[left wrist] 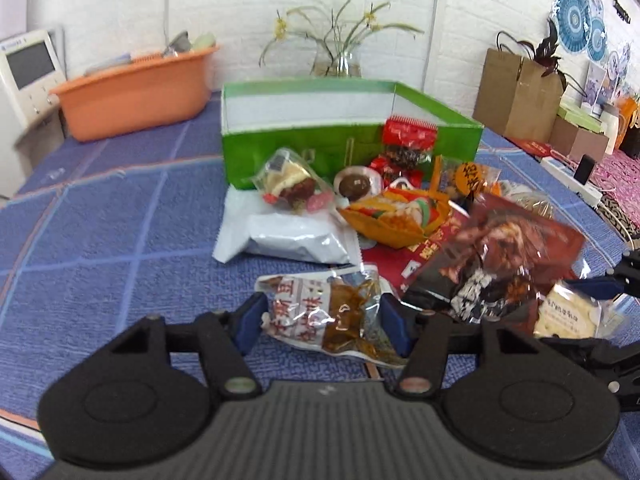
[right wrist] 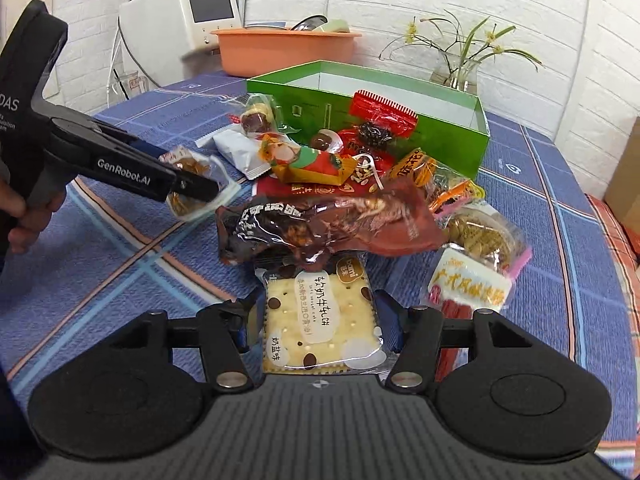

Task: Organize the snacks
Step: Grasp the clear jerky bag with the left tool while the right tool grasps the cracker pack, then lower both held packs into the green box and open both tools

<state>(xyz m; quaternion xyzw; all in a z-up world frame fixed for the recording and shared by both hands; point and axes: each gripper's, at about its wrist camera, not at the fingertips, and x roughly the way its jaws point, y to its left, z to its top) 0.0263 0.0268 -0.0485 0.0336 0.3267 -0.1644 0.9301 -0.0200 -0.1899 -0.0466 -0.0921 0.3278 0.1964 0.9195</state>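
Observation:
A pile of snack packets lies on the blue cloth in front of an open green box [left wrist: 280, 144], which also shows in the right wrist view [right wrist: 440, 120]. My left gripper [left wrist: 322, 318] is shut on a clear packet of brown dried tofu [left wrist: 332, 312]; the right wrist view shows this packet [right wrist: 188, 184] in the left gripper [right wrist: 200, 190]. My right gripper [right wrist: 318, 320] is shut on a cracker packet [right wrist: 320, 320], seen also in the left wrist view [left wrist: 564, 316]. A dark brown meat packet [right wrist: 332, 224] lies just beyond it.
An orange tub [left wrist: 136, 88] stands at the back left by a white appliance [left wrist: 28, 76]. A glass vase of flowers [left wrist: 336, 60] stands behind the box. Brown paper bags [left wrist: 516, 96] and boxes stand at the right. A silver packet [left wrist: 296, 236] lies left of the pile.

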